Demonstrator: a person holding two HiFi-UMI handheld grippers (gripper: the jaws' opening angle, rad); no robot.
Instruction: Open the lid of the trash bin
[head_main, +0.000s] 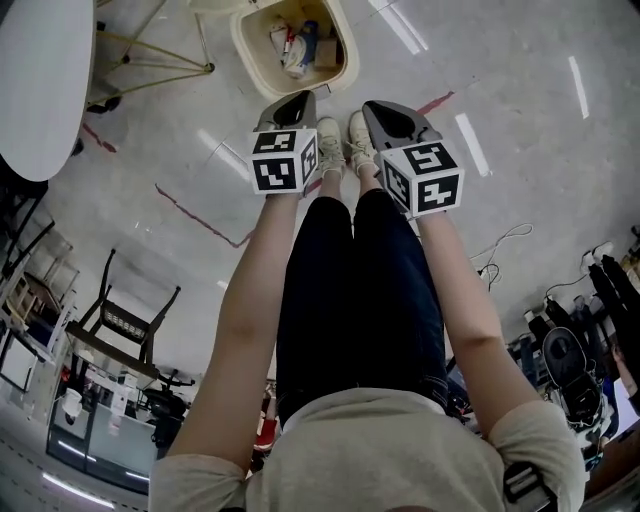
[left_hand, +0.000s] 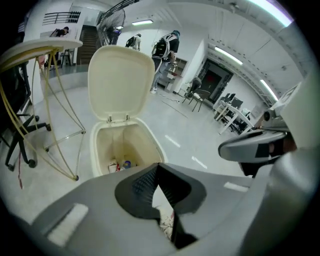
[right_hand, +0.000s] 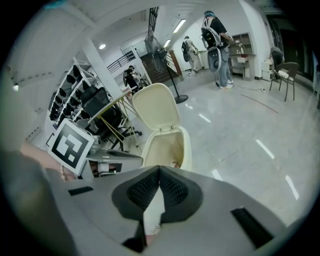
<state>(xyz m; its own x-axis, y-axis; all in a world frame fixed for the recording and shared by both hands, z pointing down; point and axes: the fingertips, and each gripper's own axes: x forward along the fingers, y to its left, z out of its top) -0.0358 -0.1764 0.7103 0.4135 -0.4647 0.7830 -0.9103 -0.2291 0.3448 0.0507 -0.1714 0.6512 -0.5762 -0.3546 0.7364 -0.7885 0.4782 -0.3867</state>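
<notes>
Pressed together and pinching nothing, the left tongs and right tongs hang side by side. Just past them on the floor sits the trash bin, lid already flipped up. Looks done to me, so the next move is probably just backing off.

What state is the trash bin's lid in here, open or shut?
Open. The lid stands upright at the back of the trash bin, and litter shows inside the uncovered opening.
</notes>
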